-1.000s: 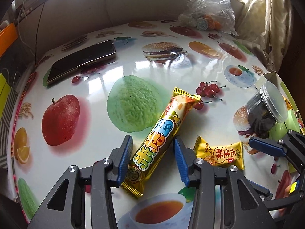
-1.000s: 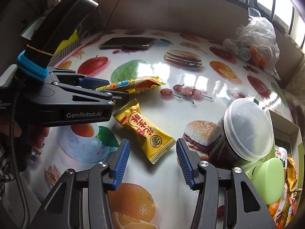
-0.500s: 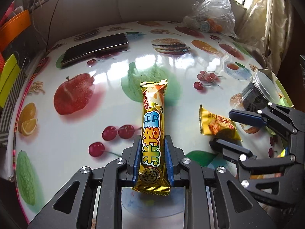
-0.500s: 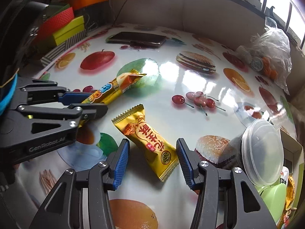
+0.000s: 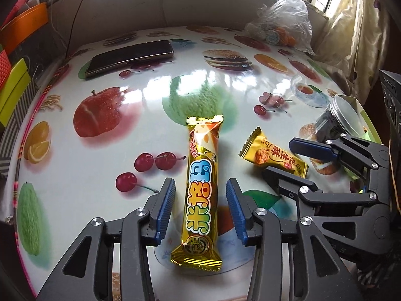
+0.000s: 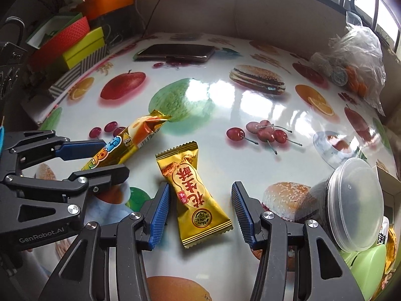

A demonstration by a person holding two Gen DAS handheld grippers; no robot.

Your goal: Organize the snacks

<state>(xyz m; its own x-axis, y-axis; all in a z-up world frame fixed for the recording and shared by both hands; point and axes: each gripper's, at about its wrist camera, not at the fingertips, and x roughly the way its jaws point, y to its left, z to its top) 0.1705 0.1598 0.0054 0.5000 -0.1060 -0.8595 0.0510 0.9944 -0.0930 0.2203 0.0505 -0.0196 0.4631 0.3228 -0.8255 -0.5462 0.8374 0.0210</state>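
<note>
The left gripper [image 5: 200, 210], angled down at the table [image 5: 140, 115], is opening around the long snack bar [image 5: 201, 188] (pads clear), while the right gripper [image 6: 200, 210] is held open astride the peanut candy [image 6: 194, 195].

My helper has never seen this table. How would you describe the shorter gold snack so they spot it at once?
Start at the fruit-print table, near the lying jar with the clear lid. Between the right claw's open blue pads lies the short gold packet. Unlike the long gold bar beside it with colourful letters, it is stubby with red characters.
</note>
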